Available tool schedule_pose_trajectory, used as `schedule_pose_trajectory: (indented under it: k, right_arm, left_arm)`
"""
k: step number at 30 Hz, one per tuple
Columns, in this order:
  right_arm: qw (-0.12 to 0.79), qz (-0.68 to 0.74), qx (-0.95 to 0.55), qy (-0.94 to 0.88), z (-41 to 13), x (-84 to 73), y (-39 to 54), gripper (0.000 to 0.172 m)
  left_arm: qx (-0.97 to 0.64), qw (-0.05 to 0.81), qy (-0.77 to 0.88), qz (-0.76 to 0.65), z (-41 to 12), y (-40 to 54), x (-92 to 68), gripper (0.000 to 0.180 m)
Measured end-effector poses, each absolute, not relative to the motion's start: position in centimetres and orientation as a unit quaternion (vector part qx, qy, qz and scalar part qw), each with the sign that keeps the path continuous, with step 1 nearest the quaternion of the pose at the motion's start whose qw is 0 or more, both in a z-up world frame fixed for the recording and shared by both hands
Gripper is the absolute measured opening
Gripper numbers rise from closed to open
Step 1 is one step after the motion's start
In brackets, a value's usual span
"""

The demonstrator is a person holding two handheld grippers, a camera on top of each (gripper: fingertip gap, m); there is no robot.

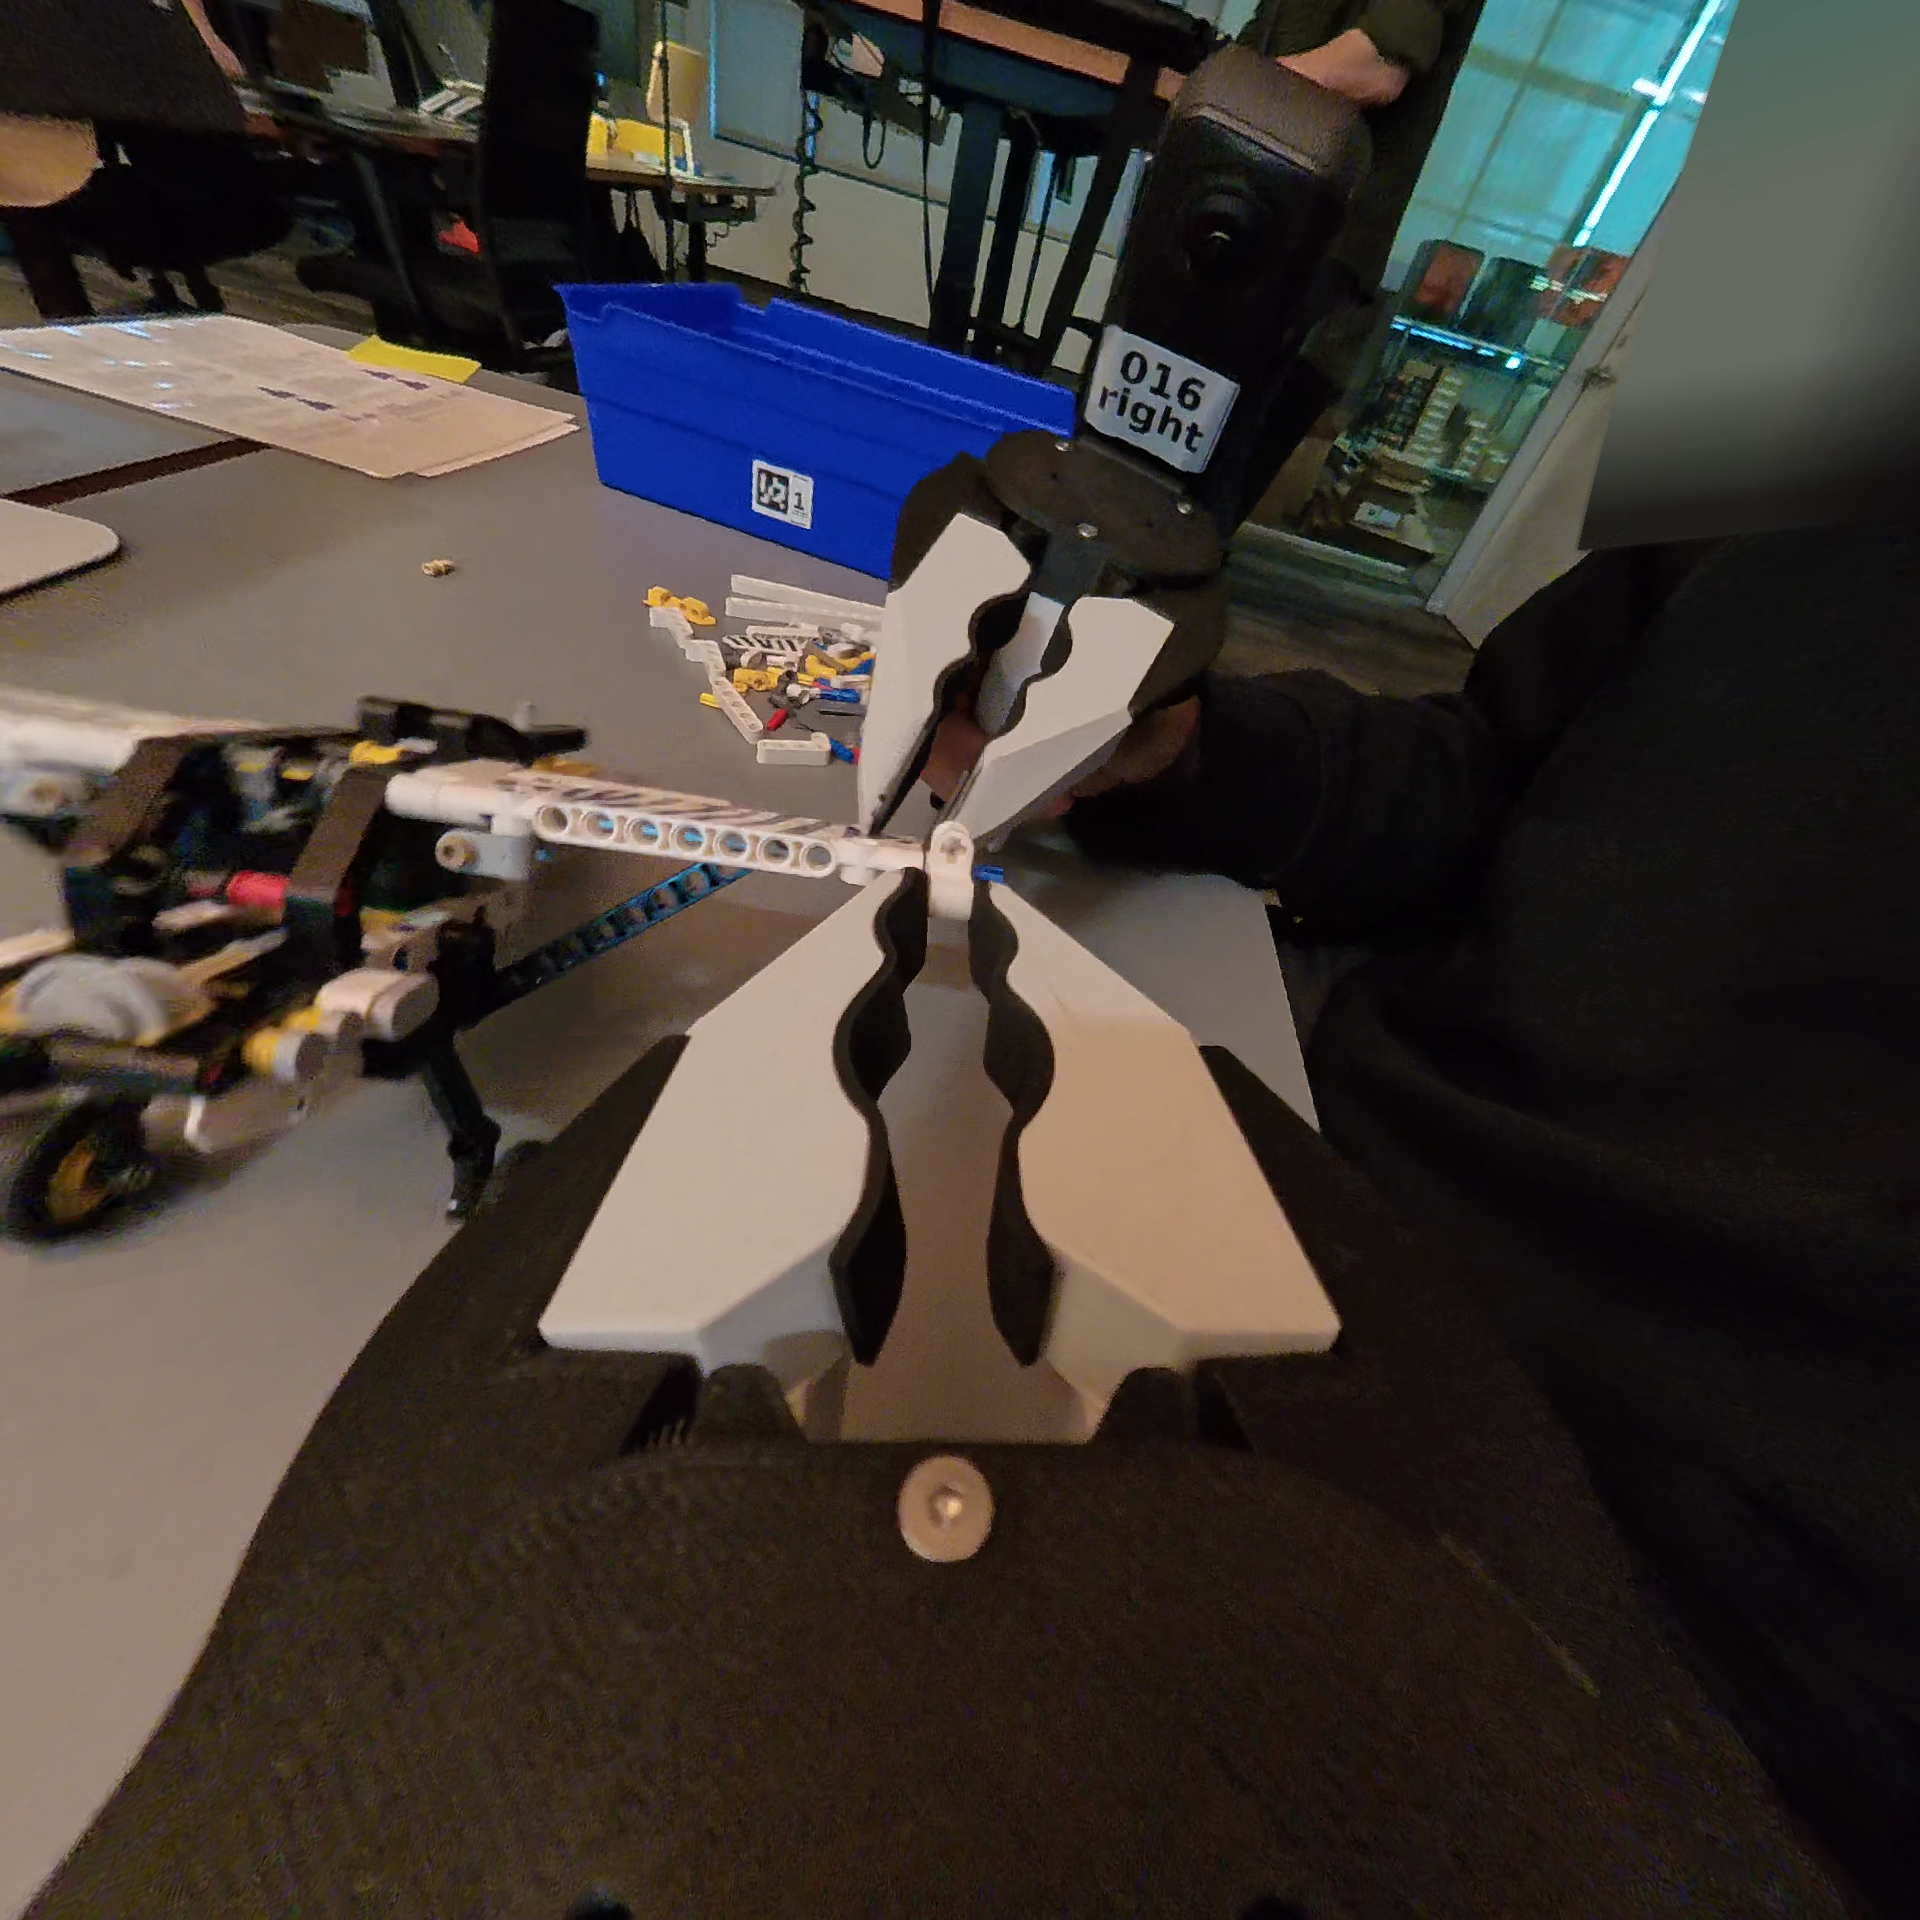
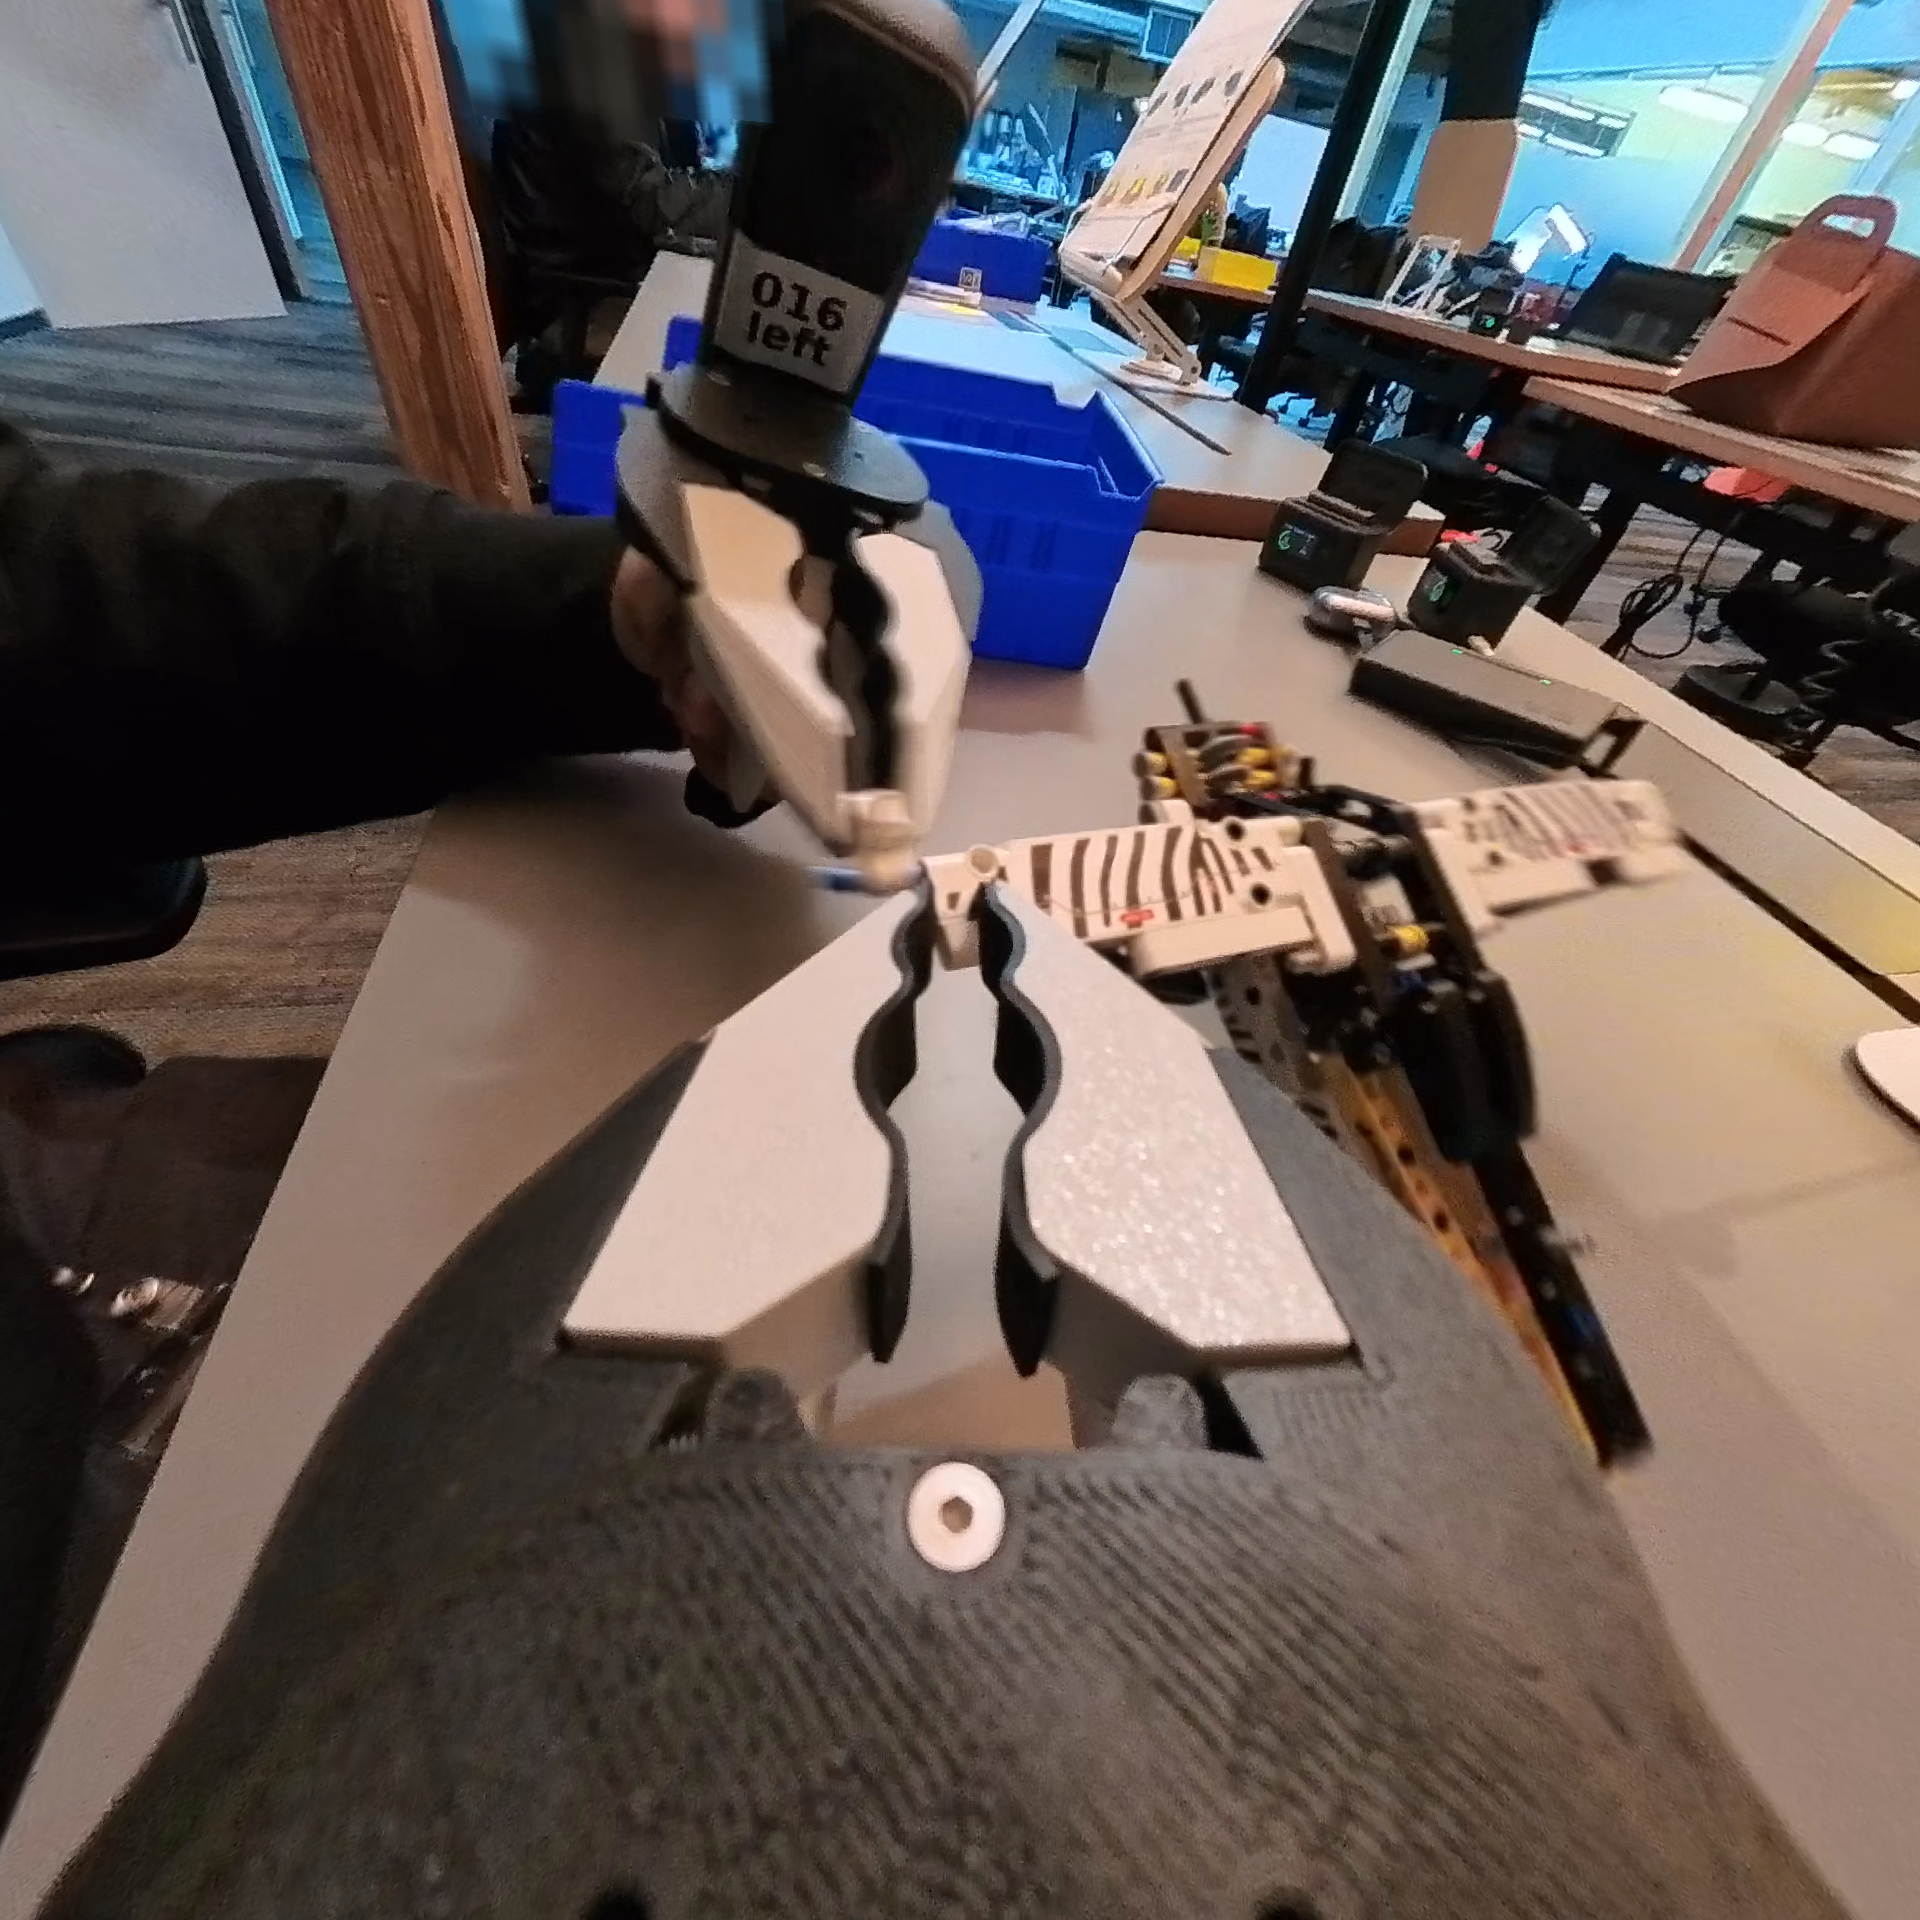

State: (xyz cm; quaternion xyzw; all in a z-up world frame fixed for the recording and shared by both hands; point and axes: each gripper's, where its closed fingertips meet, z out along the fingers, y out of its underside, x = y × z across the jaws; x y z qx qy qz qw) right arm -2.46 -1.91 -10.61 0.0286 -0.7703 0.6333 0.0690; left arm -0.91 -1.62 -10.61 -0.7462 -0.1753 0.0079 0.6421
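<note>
A brick-built vehicle model (image 1: 208, 935) with a black frame and white striped panels stands on the grey table (image 1: 312, 582). Its long white holed beam (image 1: 686, 836) reaches toward both grippers. My left gripper (image 1: 948, 883) is shut on a small white connector (image 1: 951, 862) with a blue pin (image 1: 989, 873) sticking out of it, right at the beam's tip. In the right wrist view, my right gripper (image 2: 961, 909) is shut on the end of the model's white striped panel (image 2: 1143, 883). There the left gripper (image 2: 878, 821) holds the connector (image 2: 873, 831) just left of that end.
A blue bin (image 1: 790, 416) stands behind, with a pile of loose small pieces (image 1: 779, 675) in front of it. Papers (image 1: 260, 384) lie at the far left. Black devices (image 2: 1351, 520) and a flat black box (image 2: 1486, 696) sit beyond the model. The table's near edge (image 2: 395, 935) is close. Only a small space, under 4 cm, lies between the two pairs of fingers.
</note>
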Motion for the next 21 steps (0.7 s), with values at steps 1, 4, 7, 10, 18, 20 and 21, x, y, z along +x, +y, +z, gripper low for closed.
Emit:
schedule_pose_trajectory:
  k: [1, 4, 7, 10, 18, 20, 21]
  right_arm:
    - [0.095, 0.639, 0.004, -0.763, -10.2, -3.5, -1.7, 0.002]
    - [0.131, 0.642, -0.018, -0.755, -9.3, -5.1, -0.7, 0.0]
    - [0.122, 0.649, -0.017, -0.75, -9.3, -4.5, -0.4, 0.0]
    - [0.118, 0.647, -0.008, -0.753, -9.6, -3.8, -0.4, 0.0]
    - [0.09, 0.711, -0.041, -0.696, -6.8, -3.5, 2.1, 0.007]
    - [0.075, 0.731, -0.053, -0.676, -6.3, -3.0, 3.0, 0.015]
    - [0.073, 0.738, -0.059, -0.669, -6.2, -2.7, 3.4, 0.017]
  left_arm:
    - [-0.746, 0.647, -0.154, -0.017, -10.3, -1.3, -0.1, 0.004]
    - [-0.756, 0.642, -0.1, -0.079, -10.0, 1.6, 3.4, 0.005]
    - [-0.74, 0.662, -0.102, -0.059, -8.6, 2.3, 3.4, 0.004]
    - [-0.72, 0.683, -0.106, -0.054, -7.4, 1.6, 3.3, 0.004]
    - [-0.679, 0.713, -0.168, 0.034, -7.6, 0.8, 1.4, 0.004]
    - [-0.659, 0.723, -0.198, 0.059, -7.6, 0.5, 0.4, 0.003]
    - [-0.646, 0.728, -0.216, 0.075, -7.6, 0.3, -0.2, 0.003]
